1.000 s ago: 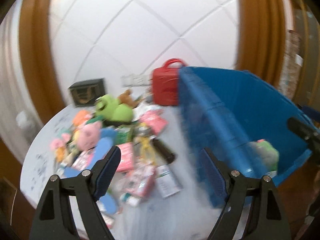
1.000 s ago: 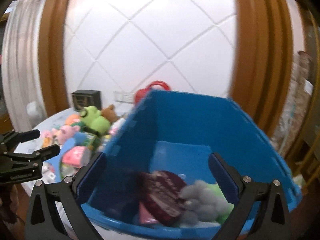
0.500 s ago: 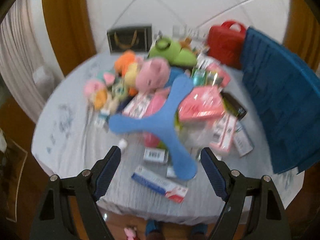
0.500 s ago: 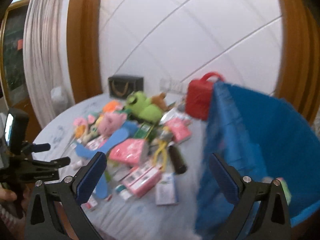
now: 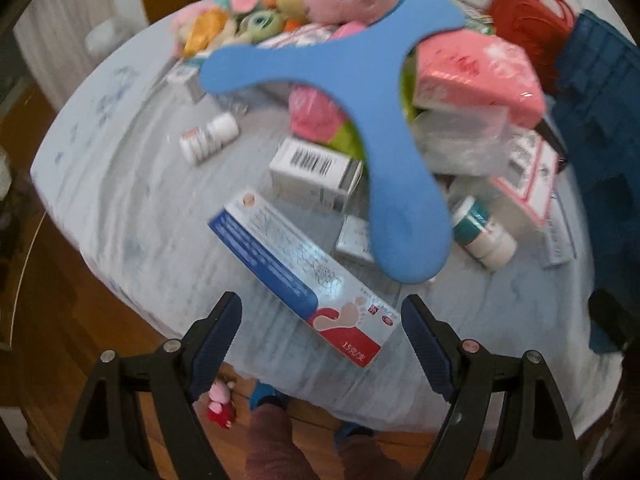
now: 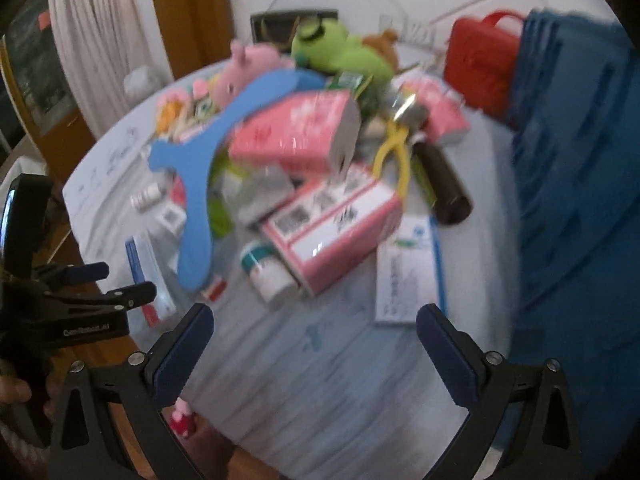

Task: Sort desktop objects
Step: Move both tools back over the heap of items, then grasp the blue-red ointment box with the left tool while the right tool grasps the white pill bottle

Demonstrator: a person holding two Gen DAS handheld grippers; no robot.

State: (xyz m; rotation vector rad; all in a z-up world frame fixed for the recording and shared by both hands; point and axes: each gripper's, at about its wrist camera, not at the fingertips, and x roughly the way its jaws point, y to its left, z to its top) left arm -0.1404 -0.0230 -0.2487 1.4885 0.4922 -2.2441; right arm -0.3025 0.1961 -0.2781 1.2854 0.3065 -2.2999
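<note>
A home room – curtain [image 6: 100, 32], wooden floor [image 5: 48, 340], clothed table [image 5: 120, 200]

Left gripper [image 5: 321, 322]: jaws spread wide with nothing between them, blue-padded fingers [image 5: 218, 330] angled steeply down above the near edge of the table [image 5: 120, 184]; in the right wrist view it shows from the side at the table's left edge, gripped by a hand [image 6: 16, 394] low at the frame's left margin. Right gripper [image 6: 314, 334]: jaws likewise spread wide and empty, tilted down over the table's near edge, to the right of the left gripper. Person: legs in dark reddish trousers [image 5: 276, 440] stand below the table's near edge.
</note>
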